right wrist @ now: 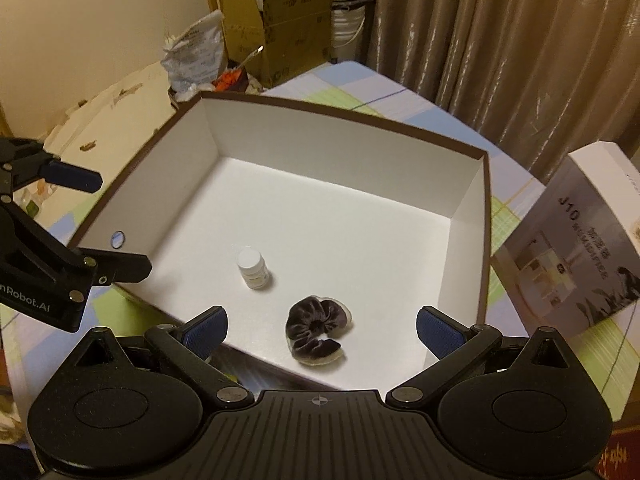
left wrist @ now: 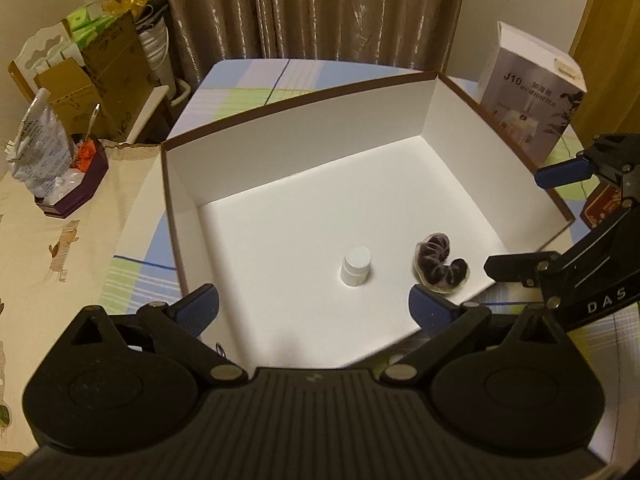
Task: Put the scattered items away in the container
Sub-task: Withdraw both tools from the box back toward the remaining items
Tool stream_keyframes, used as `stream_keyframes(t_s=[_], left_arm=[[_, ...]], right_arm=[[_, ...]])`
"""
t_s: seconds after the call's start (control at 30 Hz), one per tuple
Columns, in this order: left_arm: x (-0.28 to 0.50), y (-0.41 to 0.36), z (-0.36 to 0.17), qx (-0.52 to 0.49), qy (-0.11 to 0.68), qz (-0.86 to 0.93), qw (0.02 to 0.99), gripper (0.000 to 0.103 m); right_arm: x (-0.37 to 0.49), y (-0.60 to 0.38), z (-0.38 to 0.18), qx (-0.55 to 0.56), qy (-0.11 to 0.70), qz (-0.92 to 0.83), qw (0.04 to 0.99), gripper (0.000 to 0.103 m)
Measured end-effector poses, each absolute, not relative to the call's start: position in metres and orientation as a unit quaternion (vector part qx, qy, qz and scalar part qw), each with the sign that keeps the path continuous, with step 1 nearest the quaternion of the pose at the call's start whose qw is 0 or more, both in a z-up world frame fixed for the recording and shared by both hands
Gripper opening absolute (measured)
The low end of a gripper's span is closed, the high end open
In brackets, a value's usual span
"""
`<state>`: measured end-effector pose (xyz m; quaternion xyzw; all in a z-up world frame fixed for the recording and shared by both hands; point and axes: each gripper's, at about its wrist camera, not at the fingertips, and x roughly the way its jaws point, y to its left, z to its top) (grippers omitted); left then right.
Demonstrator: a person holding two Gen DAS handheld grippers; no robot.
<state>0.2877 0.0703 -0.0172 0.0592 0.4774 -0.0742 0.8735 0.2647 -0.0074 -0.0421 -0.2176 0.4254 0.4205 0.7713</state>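
Note:
A white box with a brown rim (left wrist: pixel 300 140) (right wrist: pixel 340 168) stands open on the plaid cloth. On its floor stands a small white bottle (left wrist: pixel 356 267) (right wrist: pixel 252 266), and a dark purple scrunchie (left wrist: pixel 440 266) (right wrist: pixel 316 330) lies to its right. My left gripper (left wrist: pixel 314 306) (right wrist: pixel 100 224) hovers over the box's near left side, its jaws wide apart and nothing between them. My right gripper (right wrist: pixel 320 330) (left wrist: pixel 540 220) hangs over the near right side, open and empty too. Neither touches the bottle or the scrunchie.
A grey and white humidifier carton (left wrist: pixel 532 96) (right wrist: pixel 580 240) stands just right of the box. Cardboard boxes (left wrist: pixel 112 80), a crumpled bag (left wrist: pixel 36 140) and a purple tray of odds (left wrist: pixel 76 184) crowd the left. Curtains hang behind. A red packet (left wrist: pixel 604 208) lies at right.

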Motion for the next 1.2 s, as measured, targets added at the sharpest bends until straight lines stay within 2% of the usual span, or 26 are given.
stream_keyframes(t_s=[0.7,1.2], left_arm=[[0.161,0.065,0.019,0.060,0.416,-0.064,0.905,0.100],[0.075,0.049,-0.005,0.063,0.404,-0.067,0.910,0.099]], right_arm=[[0.174,-0.099,0.012,-0.162,0.353,0.439,0.810,0.103],[0.120,-0.161,-0.012,-0.150,0.340,0.427,0.825,0.103]])
